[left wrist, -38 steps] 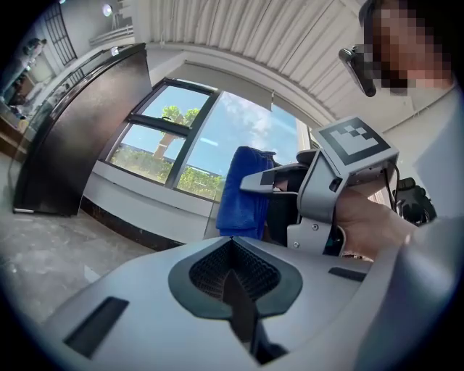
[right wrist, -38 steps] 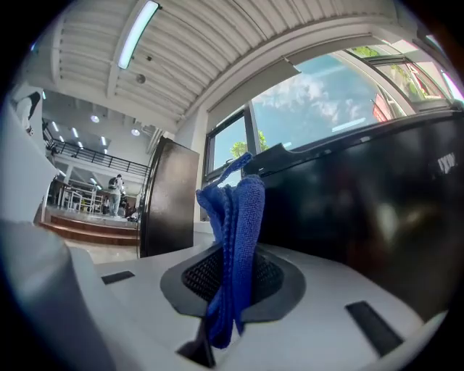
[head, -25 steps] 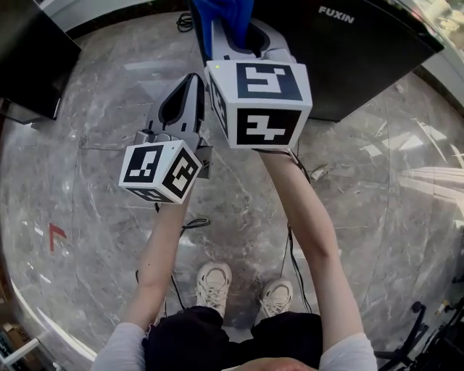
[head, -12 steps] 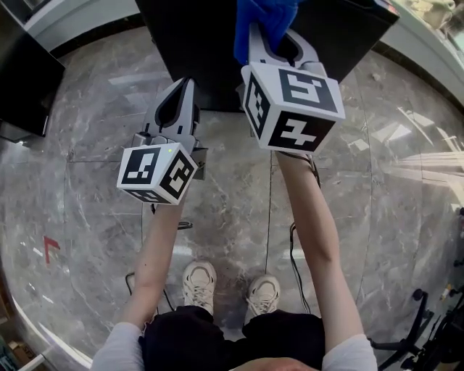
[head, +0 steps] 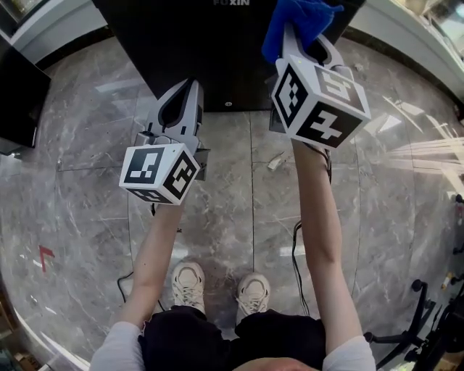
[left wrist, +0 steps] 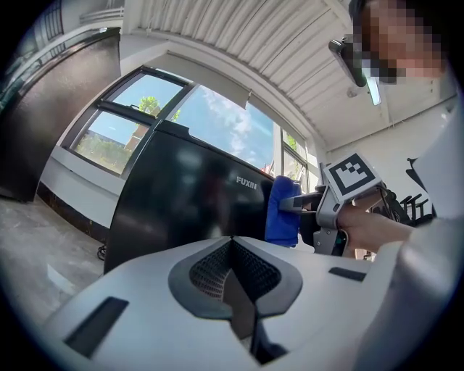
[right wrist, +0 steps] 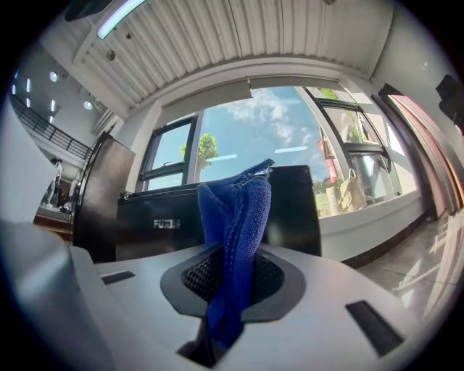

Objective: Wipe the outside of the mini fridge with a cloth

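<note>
The black mini fridge (head: 196,51) stands on the floor ahead of me; it also fills the middle of the left gripper view as a dark box (left wrist: 181,210) and sits behind the cloth (right wrist: 235,239) in the right gripper view as the fridge (right wrist: 159,224). My right gripper (head: 301,36) is shut on a blue cloth (head: 297,22), held over the fridge's top right part. My left gripper (head: 190,87) is shut with nothing in it, short of the fridge's front edge. From the left gripper view (left wrist: 233,246) the cloth (left wrist: 283,214) hangs at the right.
Grey marble floor (head: 87,181) lies all around. A second dark cabinet (head: 18,94) stands at the left. Cables (head: 297,239) trail on the floor near my feet. Black stand legs (head: 428,326) show at the lower right. Large windows (right wrist: 254,138) lie behind the fridge.
The fridge has shifted leftward and further under my grippers in the head view. My right gripper with the cloth has moved right and up along it. The left gripper barely moved.
</note>
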A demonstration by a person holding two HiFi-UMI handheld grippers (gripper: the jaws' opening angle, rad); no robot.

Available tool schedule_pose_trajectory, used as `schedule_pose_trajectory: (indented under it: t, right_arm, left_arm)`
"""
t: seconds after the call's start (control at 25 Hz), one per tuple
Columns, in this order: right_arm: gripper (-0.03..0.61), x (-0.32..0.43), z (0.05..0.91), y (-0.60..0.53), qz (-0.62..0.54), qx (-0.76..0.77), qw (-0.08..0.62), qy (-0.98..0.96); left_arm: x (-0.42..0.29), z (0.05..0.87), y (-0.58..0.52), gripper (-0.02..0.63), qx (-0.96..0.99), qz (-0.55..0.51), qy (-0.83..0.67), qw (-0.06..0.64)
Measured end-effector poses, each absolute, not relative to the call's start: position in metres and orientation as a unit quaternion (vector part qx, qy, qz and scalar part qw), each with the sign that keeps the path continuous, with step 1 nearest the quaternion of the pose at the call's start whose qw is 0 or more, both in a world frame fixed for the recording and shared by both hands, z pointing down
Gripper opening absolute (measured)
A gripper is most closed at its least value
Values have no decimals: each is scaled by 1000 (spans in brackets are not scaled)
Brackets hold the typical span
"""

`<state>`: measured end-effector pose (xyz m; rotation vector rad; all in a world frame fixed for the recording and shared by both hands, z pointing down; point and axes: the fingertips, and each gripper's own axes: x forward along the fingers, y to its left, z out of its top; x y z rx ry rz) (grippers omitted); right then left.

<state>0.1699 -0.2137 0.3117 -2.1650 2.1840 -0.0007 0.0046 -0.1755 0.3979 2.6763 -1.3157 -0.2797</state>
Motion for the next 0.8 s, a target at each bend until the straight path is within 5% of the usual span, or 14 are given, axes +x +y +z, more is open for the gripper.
schedule_pose_trajectory:
  t: [0.4, 0.8]
  right_arm:
    - [72, 277, 314, -202, -13, -781, 34, 623]
    - [72, 299, 315, -201, -17, -800, 33, 599]
  left_arm:
    - [25, 410, -174, 5, 897, -76, -428, 76]
    - [14, 410, -177, 5, 892, -80, -437, 79]
